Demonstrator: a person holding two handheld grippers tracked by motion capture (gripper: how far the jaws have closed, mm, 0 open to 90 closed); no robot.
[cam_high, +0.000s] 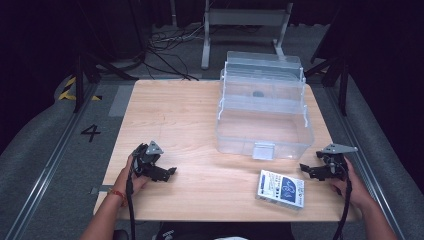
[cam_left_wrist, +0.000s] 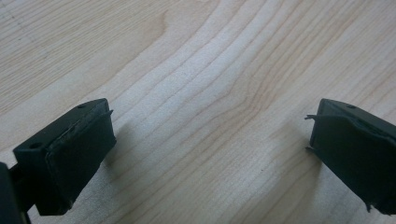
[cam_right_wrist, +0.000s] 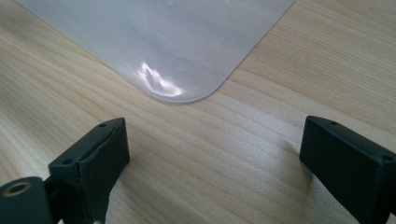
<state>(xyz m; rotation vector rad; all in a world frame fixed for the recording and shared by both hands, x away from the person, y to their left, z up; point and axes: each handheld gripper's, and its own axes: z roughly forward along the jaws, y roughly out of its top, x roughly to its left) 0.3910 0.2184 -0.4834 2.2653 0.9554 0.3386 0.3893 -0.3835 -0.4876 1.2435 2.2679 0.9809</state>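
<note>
A clear plastic storage box (cam_high: 264, 131) stands right of the table's middle with its lid (cam_high: 263, 67) tipped back open. A white and blue flat packet (cam_high: 281, 189) lies near the front edge, right of centre. My left gripper (cam_high: 169, 172) rests low over bare wood at the front left, held in a hand. Its jaws stand wide apart in the left gripper view (cam_left_wrist: 210, 126), with nothing between them. My right gripper (cam_high: 306, 170) sits at the front right, just right of the packet, open and empty (cam_right_wrist: 212, 135). A rounded corner of clear plastic (cam_right_wrist: 159, 42) lies just beyond its jaws.
The wooden table (cam_high: 185, 115) has bare room on its left half and between the two grippers. Beyond it are a grey floor, cables (cam_high: 170, 42) and a metal stand (cam_high: 245, 20). Dark stands flank the table at both sides.
</note>
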